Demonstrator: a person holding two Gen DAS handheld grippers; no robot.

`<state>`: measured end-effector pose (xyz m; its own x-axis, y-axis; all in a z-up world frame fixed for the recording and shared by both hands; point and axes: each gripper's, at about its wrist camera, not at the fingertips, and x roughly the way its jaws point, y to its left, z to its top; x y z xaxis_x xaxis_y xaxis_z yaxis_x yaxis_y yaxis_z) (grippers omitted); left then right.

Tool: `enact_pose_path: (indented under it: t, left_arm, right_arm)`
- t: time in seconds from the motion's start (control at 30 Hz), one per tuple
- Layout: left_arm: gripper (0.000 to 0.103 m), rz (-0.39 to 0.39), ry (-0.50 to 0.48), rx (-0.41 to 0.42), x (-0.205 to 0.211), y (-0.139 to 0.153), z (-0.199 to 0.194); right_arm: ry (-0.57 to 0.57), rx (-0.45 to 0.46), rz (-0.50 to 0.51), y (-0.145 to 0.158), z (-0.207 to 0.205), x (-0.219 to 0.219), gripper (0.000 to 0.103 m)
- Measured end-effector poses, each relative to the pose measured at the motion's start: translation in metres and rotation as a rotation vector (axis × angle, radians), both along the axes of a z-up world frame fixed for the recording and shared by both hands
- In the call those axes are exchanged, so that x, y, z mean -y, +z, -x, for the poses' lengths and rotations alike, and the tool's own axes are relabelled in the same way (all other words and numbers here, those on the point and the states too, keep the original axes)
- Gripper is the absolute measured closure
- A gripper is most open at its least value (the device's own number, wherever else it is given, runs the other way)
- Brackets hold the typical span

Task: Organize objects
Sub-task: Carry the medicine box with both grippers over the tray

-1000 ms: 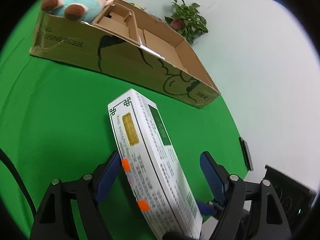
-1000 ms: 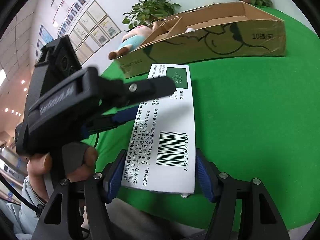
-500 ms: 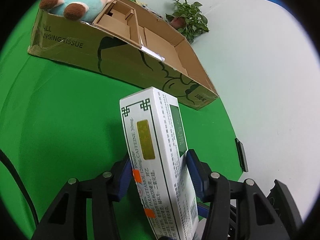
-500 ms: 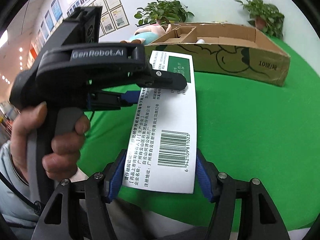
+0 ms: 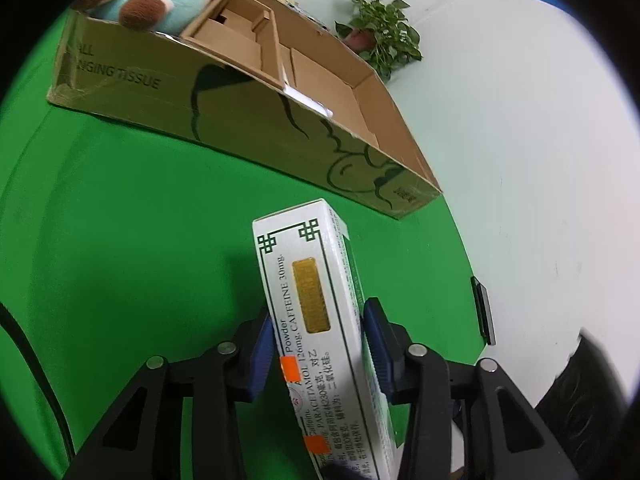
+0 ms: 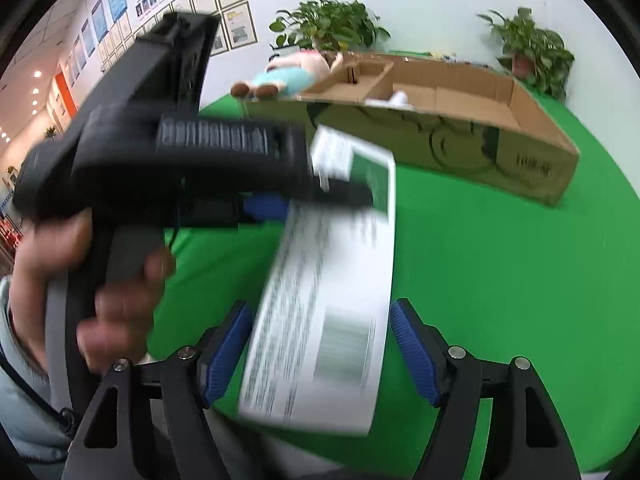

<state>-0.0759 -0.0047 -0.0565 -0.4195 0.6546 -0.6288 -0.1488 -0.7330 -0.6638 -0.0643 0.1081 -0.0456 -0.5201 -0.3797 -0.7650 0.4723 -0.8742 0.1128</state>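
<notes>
moved: left gripper (image 5: 318, 344) jaws just closed in, now clamped on medicine box (image 5: 310, 308) | right gripper (image 6: 320, 350) jaws just widened, pads clear of it | box above green table (image 5: 120, 240), near cardboard box (image 5: 248, 120)

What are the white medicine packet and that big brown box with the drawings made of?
The medicine packet looks like thin printed card with a smooth white coat and a shiny gold patch. The big box looks like raw brown corrugated cardboard, matte, with folded flaps and tape glinting at one corner.
</notes>
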Motion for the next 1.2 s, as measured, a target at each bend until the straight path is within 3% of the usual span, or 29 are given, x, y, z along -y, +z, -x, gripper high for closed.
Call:
enact_pose_path:
  t: [0.23,0.33,0.47,0.7,1.2]
  left_arm:
    - [0.065,0.017,-0.006,0.014,-0.003,0.002,0.003]
    - [0.066,0.014,-0.009,0.013,-0.002,0.002,0.004]
    - [0.067,-0.013,-0.028,-0.008,-0.002,0.006,-0.002]
    - [0.068,-0.023,-0.046,-0.048,-0.005,0.015,-0.003]
    - [0.068,-0.037,-0.108,-0.216,-0.033,0.094,0.03]
  right_arm:
    - [-0.002,0.035,0.021,0.007,0.021,0.005,0.044]
    - [-0.008,0.052,0.044,0.007,0.021,0.003,0.044]
    - [-0.043,0.084,0.092,0.003,0.024,-0.011,0.035]
    - [-0.06,0.115,0.15,0.006,0.028,-0.028,0.038]
    - [-0.118,-0.074,0.162,0.071,0.036,-0.049,0.039]
